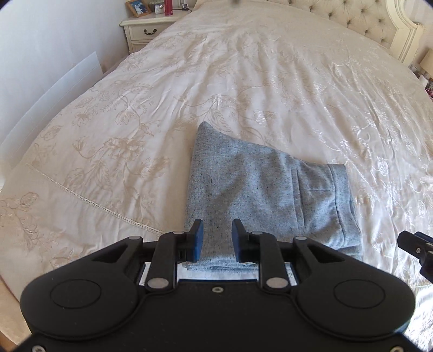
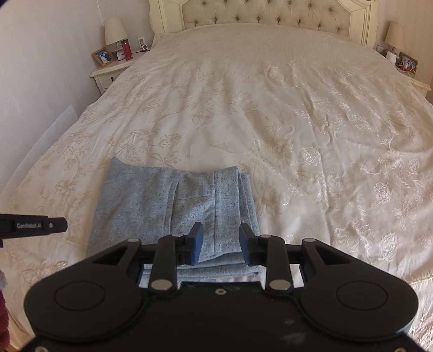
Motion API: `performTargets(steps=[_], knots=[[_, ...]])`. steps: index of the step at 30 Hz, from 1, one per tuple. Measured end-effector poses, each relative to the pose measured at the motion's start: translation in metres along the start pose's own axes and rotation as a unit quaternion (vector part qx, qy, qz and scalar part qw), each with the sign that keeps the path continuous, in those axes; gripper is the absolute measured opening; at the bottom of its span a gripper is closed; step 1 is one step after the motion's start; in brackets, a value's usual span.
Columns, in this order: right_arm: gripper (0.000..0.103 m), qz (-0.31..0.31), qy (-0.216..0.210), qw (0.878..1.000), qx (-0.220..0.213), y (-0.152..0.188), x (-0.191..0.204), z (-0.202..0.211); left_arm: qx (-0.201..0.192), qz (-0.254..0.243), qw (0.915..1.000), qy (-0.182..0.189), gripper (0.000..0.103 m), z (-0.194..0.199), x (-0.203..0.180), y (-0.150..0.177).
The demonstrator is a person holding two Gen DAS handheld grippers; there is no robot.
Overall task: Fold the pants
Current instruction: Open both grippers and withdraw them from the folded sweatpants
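Grey pants (image 2: 173, 205), folded into a compact stack, lie near the foot of a bed on a cream floral bedspread (image 2: 270, 108), long axis running crosswise, waistband end to the right. The left gripper (image 1: 217, 238) and right gripper (image 2: 221, 242) hover above the near edge, jaws parted, nothing between them.

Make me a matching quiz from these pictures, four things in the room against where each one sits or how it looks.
Things:
1. folded grey fleece pants
2. red bottle
3. tufted cream headboard
4. left gripper

States:
A. on the nightstand
B. jaws apart, gripping nothing
C. at the bed's far end
D. lying on the cream bedspread

Pairs: 1-D, 2-A, 3-C, 4-B
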State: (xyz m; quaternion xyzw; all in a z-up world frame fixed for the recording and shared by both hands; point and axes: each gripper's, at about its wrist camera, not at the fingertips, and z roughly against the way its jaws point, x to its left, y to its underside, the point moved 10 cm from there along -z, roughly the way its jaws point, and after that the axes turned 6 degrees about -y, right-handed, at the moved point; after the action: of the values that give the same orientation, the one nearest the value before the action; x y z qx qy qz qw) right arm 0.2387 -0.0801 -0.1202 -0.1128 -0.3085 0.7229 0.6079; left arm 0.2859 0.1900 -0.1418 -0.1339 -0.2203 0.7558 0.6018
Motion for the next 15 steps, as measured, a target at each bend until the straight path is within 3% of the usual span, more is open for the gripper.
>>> performTargets(steps=[7,15], knots=[[0.032,-0.018,-0.023,0.999,-0.014,0.018,0.013,0.049,-0.013,-0.007,0.9999,0.002,0.033,0.042,-0.009,0.022],[0.033,-0.018,-0.025,0.999,-0.026,0.024,0.015,0.077,-0.033,-0.015,0.9993,-0.002,0.033,0.077,-0.016,0.033]])
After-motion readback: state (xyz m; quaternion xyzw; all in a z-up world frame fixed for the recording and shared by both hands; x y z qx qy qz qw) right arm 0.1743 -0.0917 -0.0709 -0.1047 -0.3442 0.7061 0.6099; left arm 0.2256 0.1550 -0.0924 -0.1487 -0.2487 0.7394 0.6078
